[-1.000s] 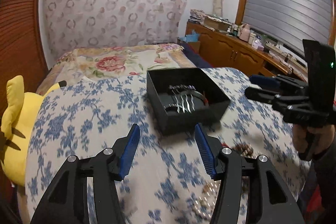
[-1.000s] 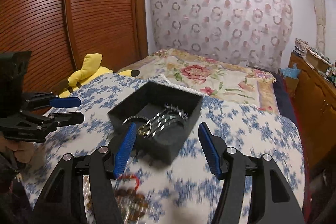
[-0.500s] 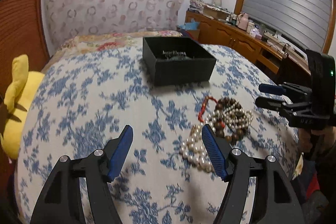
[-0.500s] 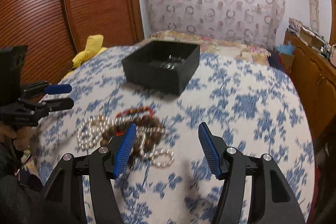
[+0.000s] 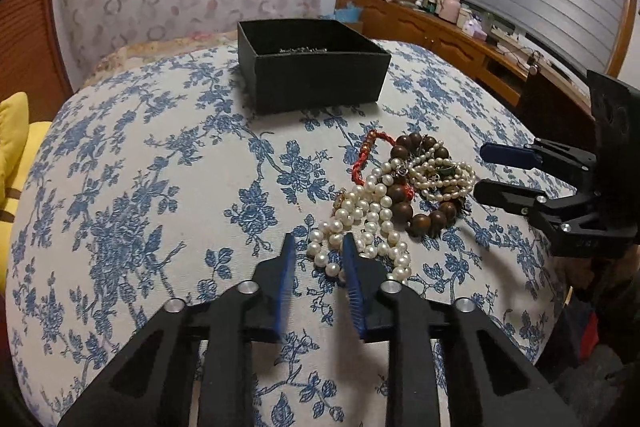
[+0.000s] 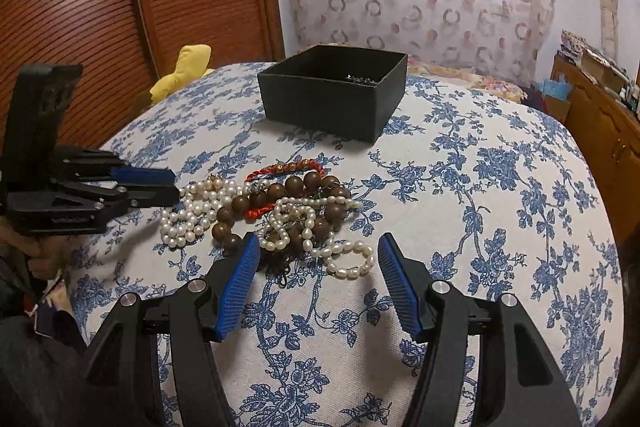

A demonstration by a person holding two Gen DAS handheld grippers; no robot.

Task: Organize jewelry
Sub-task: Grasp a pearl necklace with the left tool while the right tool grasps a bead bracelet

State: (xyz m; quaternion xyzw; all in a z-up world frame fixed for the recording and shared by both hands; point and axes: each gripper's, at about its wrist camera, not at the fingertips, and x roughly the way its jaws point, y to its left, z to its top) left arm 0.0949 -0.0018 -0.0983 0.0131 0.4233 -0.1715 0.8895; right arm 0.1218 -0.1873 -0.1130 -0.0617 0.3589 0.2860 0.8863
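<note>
My left tool (image 5: pixel 319 241) is closing, pearl strand (image 5: pixel 362 227) between its fingers, not yet pinched. My right tool (image 6: pixel 315 247) stands open just before the bead pile (image 6: pixel 280 211); the black box (image 6: pixel 334 89) sits beyond on the bed (image 6: pixel 500 195).

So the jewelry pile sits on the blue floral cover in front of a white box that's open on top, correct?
Not quite: the box is black, not white, as the right wrist view shows. The rest holds: it is open on top, and the jewelry pile lies on the blue floral cover in front of it.
</note>
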